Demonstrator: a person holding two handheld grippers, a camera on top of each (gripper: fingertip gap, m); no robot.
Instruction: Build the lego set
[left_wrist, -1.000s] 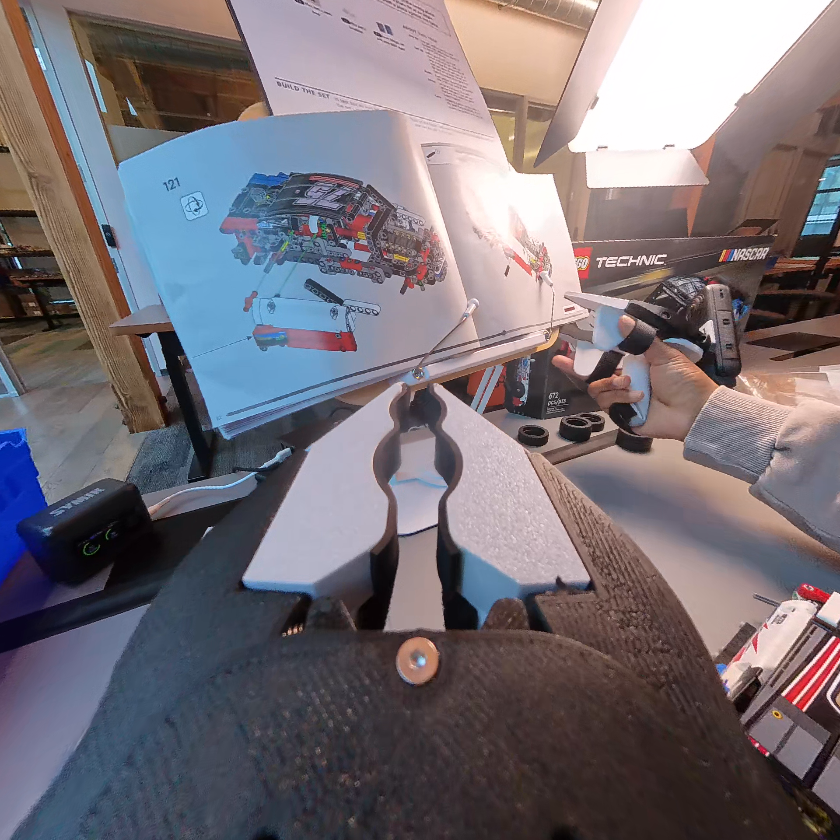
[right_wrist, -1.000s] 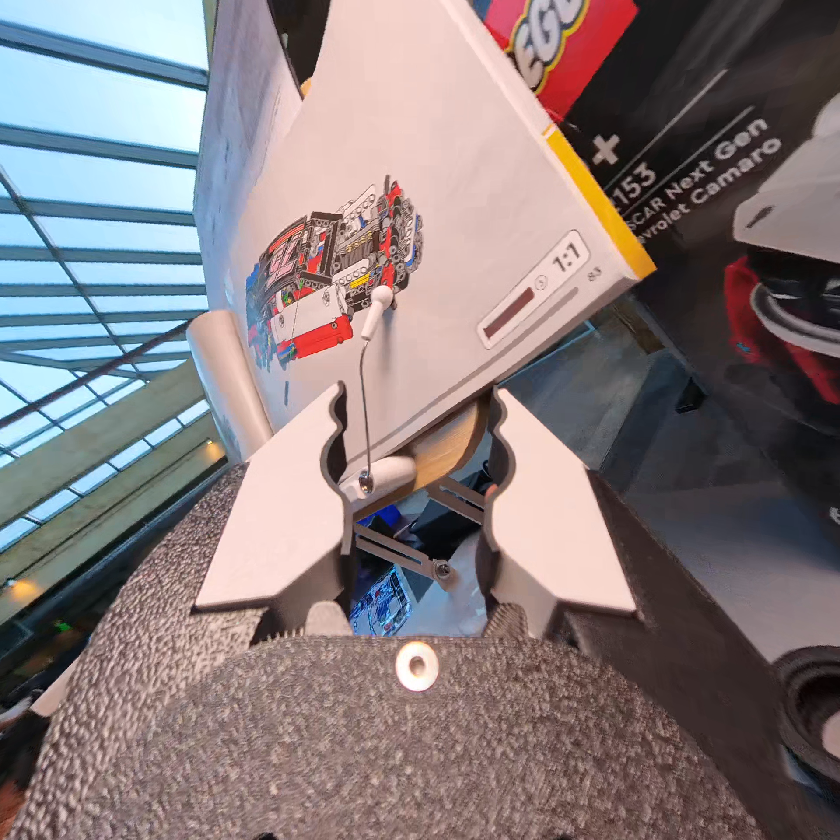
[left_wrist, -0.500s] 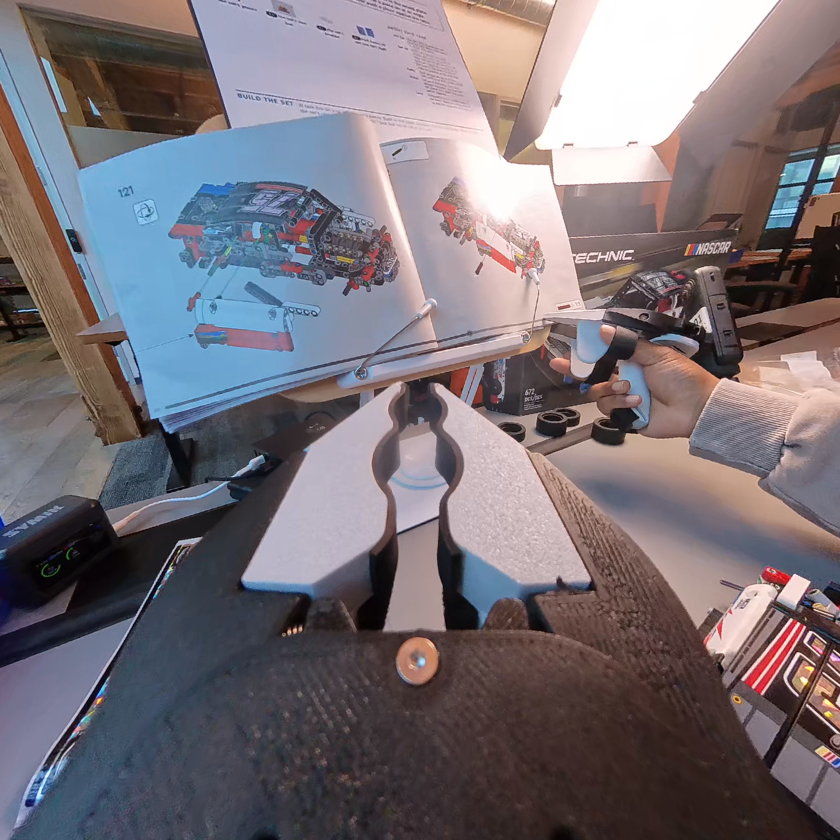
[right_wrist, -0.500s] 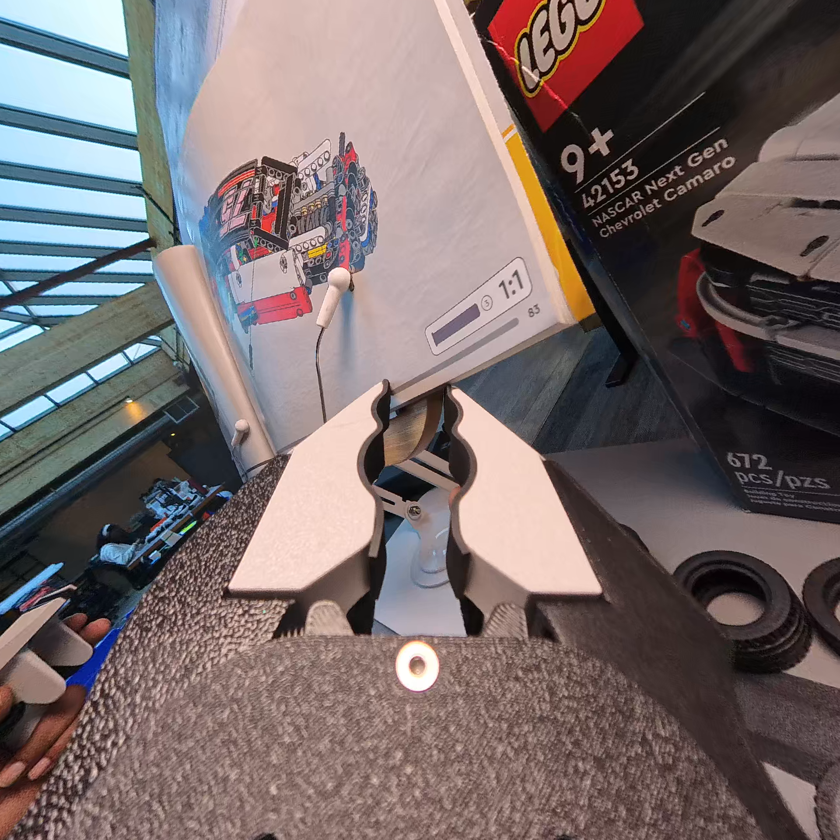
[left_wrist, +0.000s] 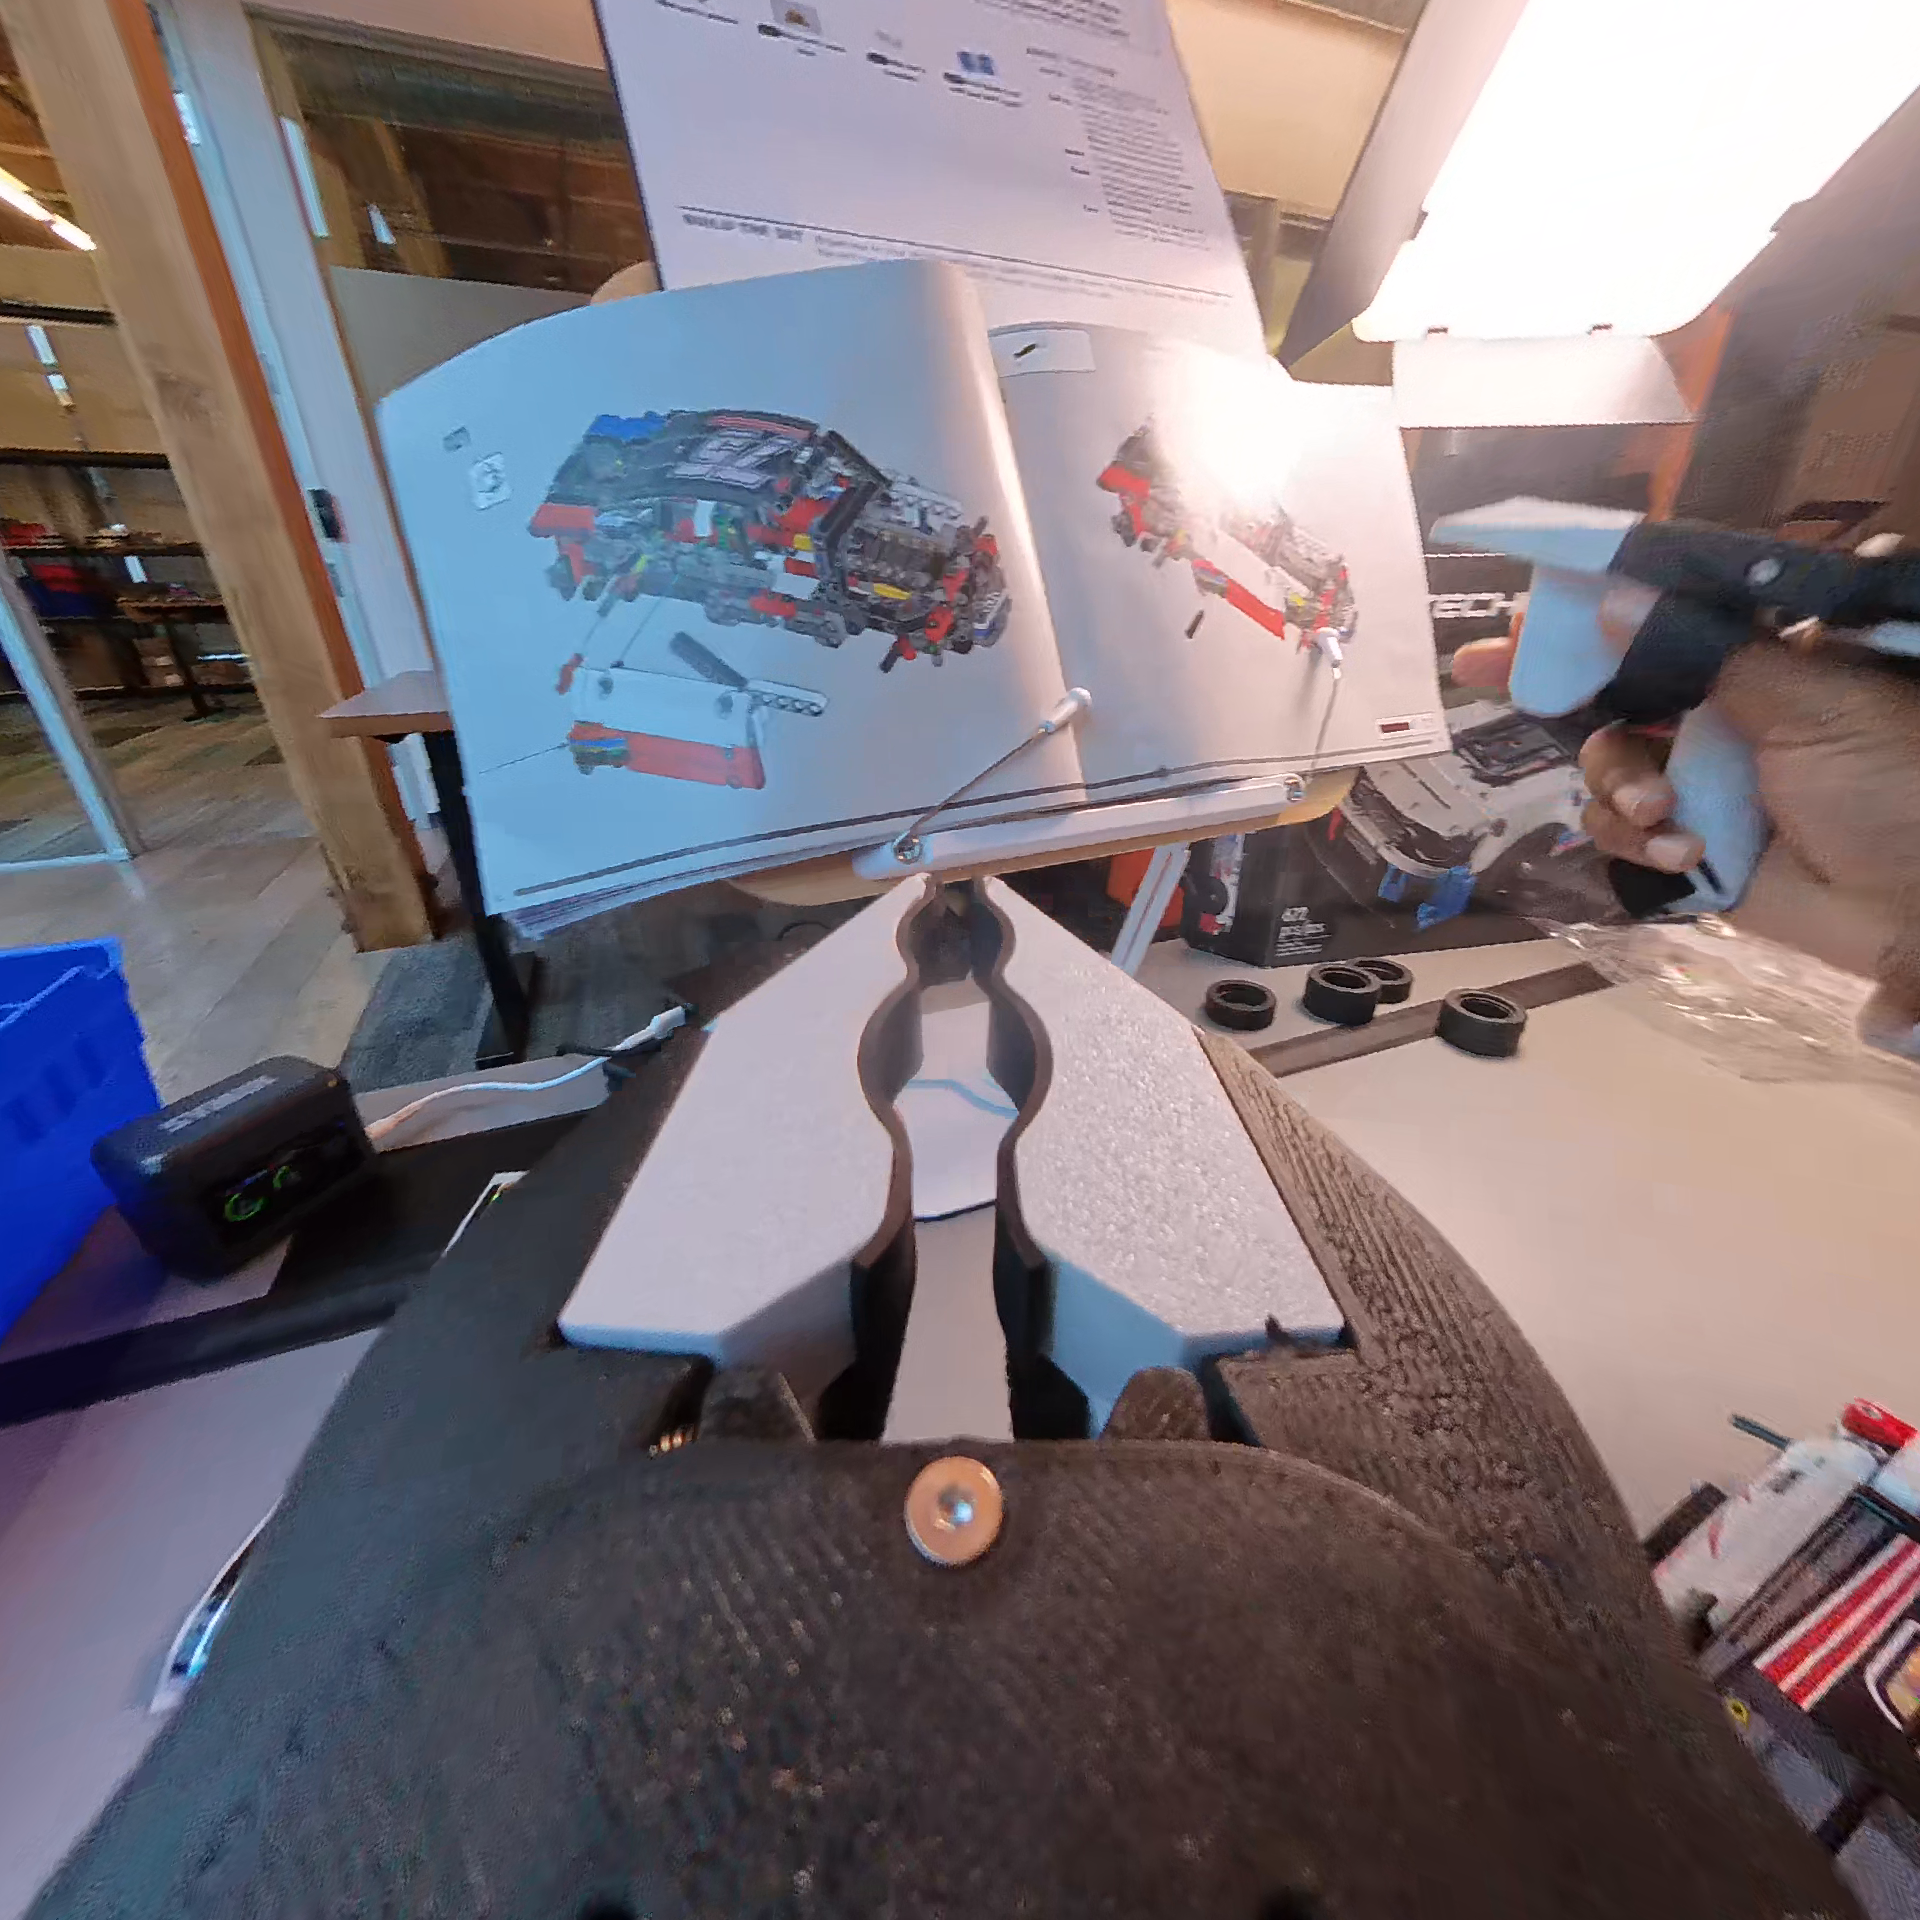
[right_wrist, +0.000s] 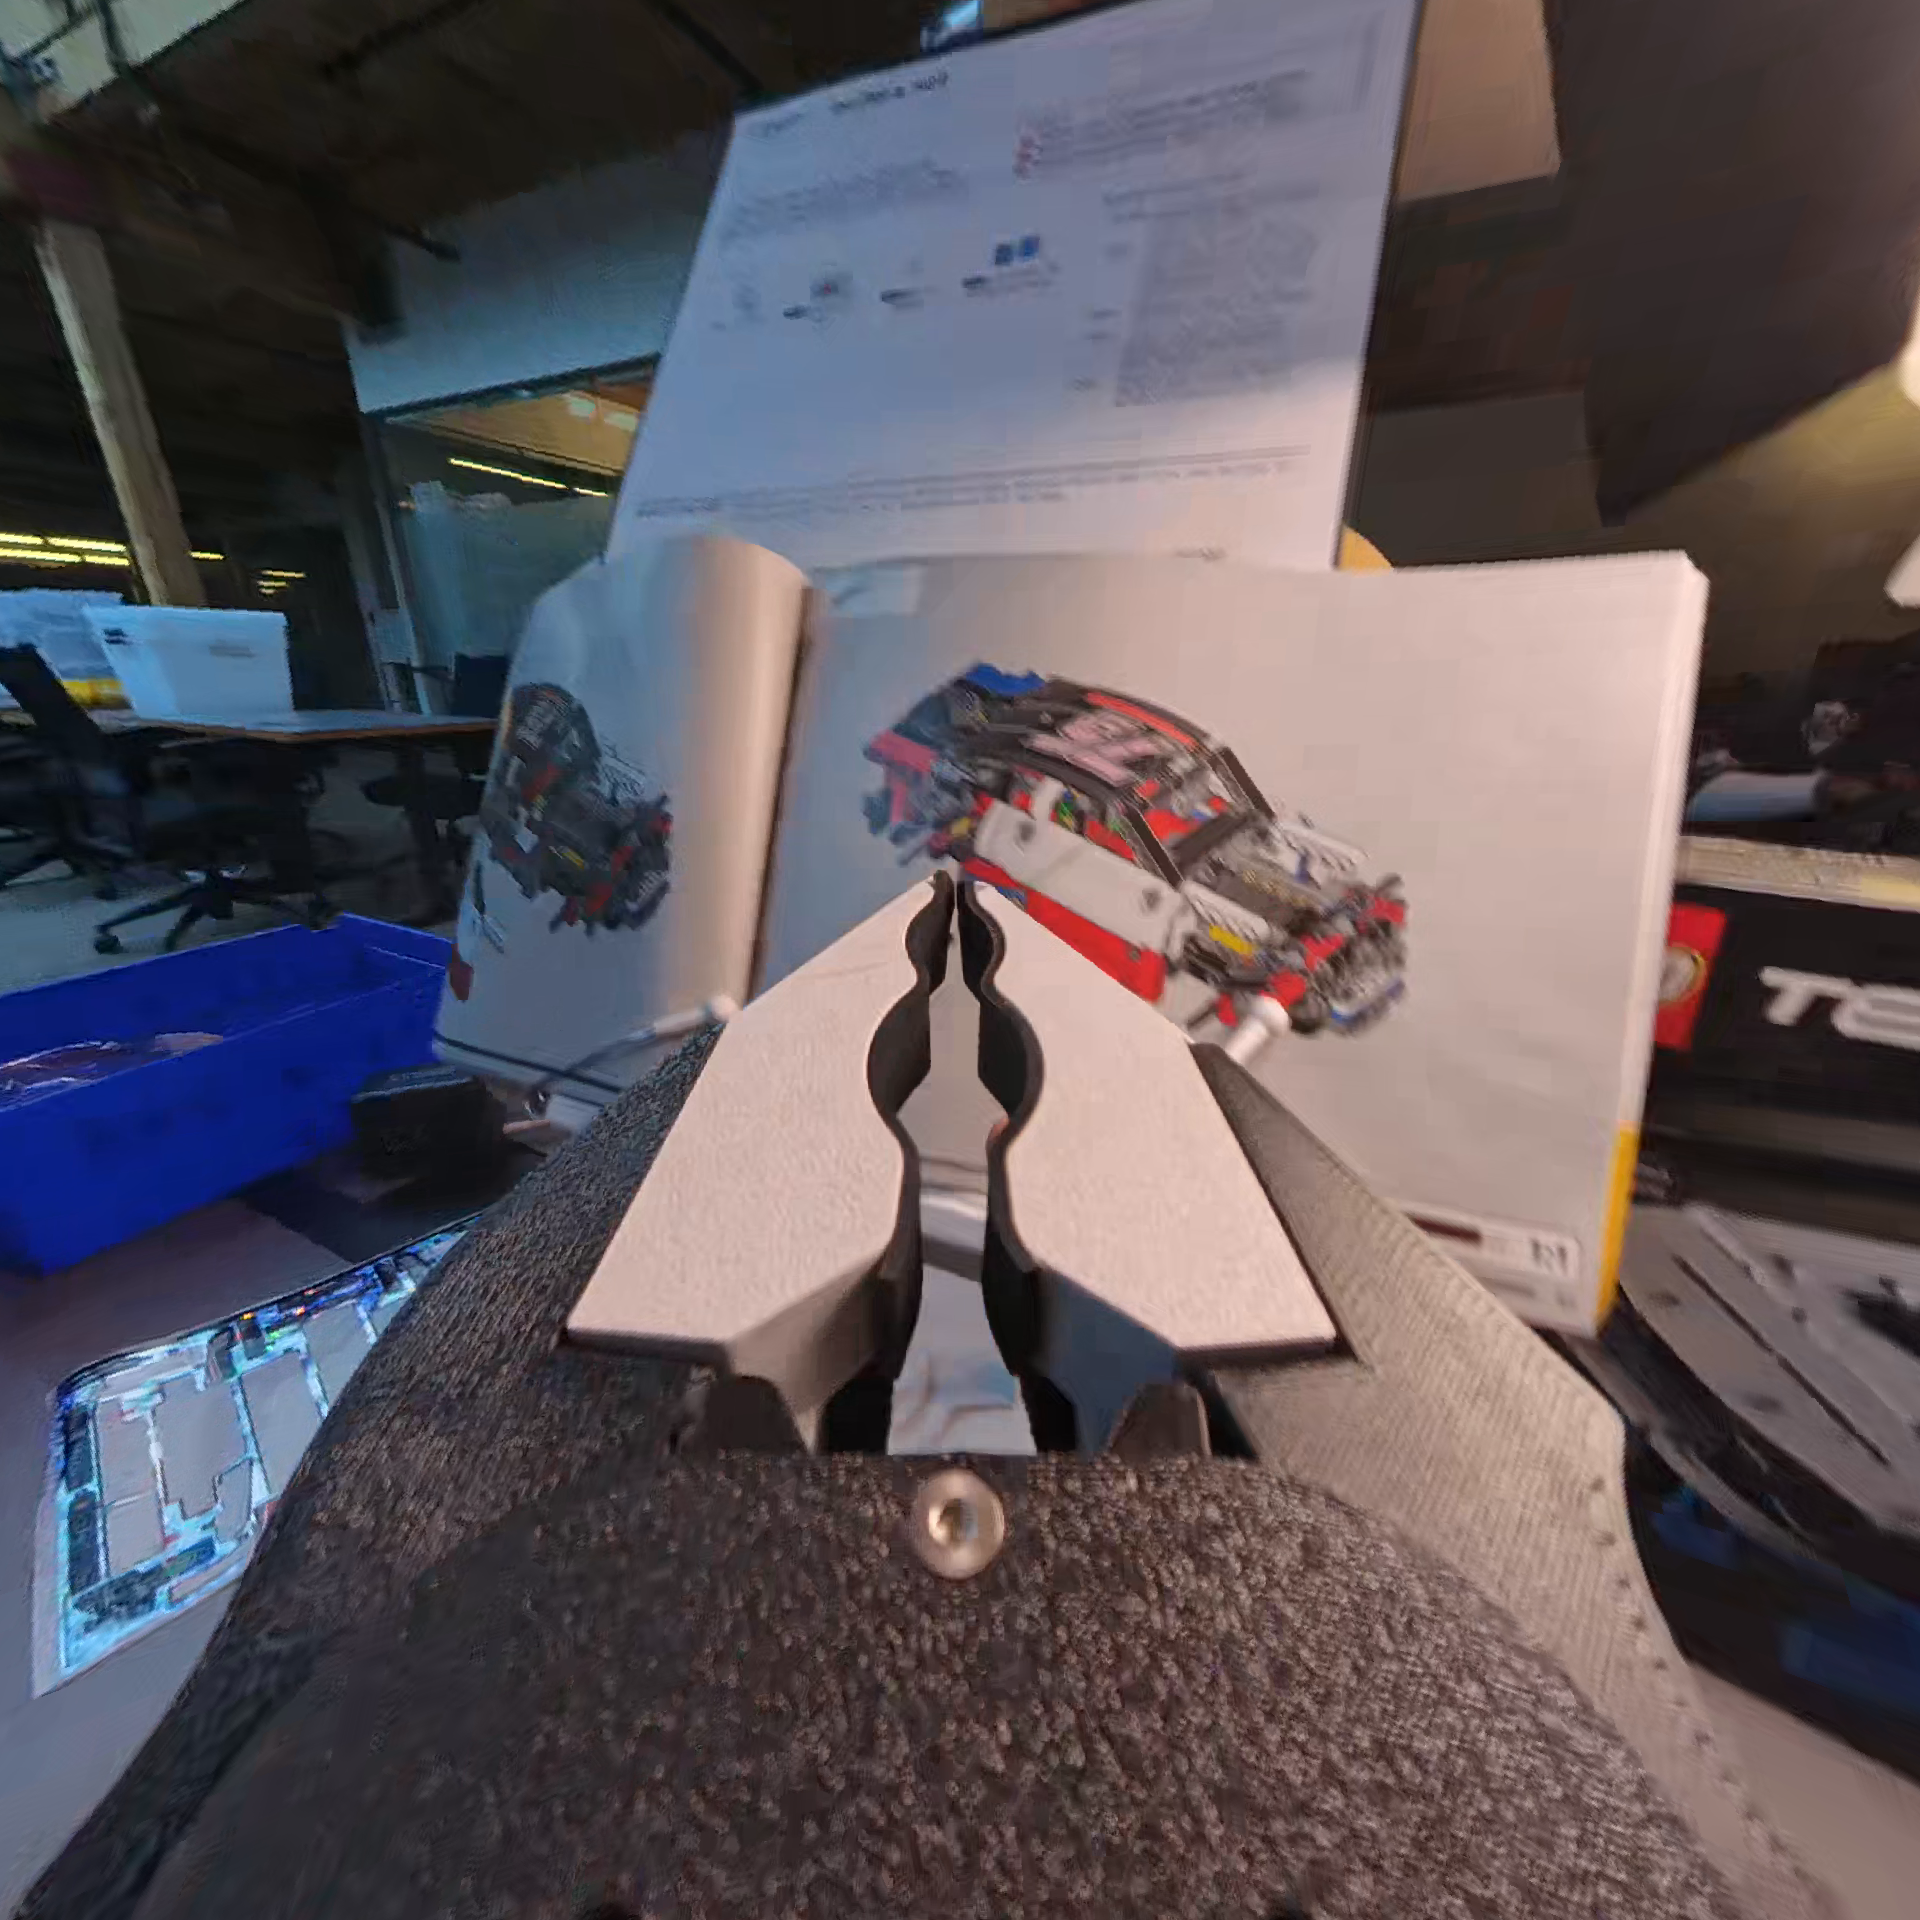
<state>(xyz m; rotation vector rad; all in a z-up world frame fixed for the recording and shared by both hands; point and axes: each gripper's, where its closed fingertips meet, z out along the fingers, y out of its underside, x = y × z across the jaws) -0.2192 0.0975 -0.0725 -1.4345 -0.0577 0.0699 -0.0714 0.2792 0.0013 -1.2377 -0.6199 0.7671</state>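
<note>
The open instruction booklet (left_wrist: 790, 623) rests on a stand, showing pictures of a red, white and black car. It fills the right wrist view (right_wrist: 1403, 748) too. My left gripper (left_wrist: 954, 896) is shut and empty, pointing at the stand's lower edge. My right gripper (right_wrist: 954, 894) is shut and empty, facing the booklet's right page. In the left wrist view the right gripper (left_wrist: 1507, 535) shows at the right, held by a hand, blurred. A partly built car (left_wrist: 1808, 1548) lies at the lower right. Three black tyres (left_wrist: 1340, 992) stand on the table.
The black set box (left_wrist: 1351, 862) stands behind the tyres and at the right of the right wrist view (right_wrist: 1818, 997). A blue bin (right_wrist: 208, 1039), a black device (left_wrist: 229, 1153), a sticker sheet (right_wrist: 156, 1475) and a clear plastic bag (left_wrist: 1714, 987) lie around. A printed sheet (right_wrist: 1039, 312) hangs above the booklet. About 25 cm separates my left fingertips from my right.
My right gripper has shut and pulled back from the booklet's lower right corner; it now faces the pages head-on. The left gripper stayed shut and swung a little.
</note>
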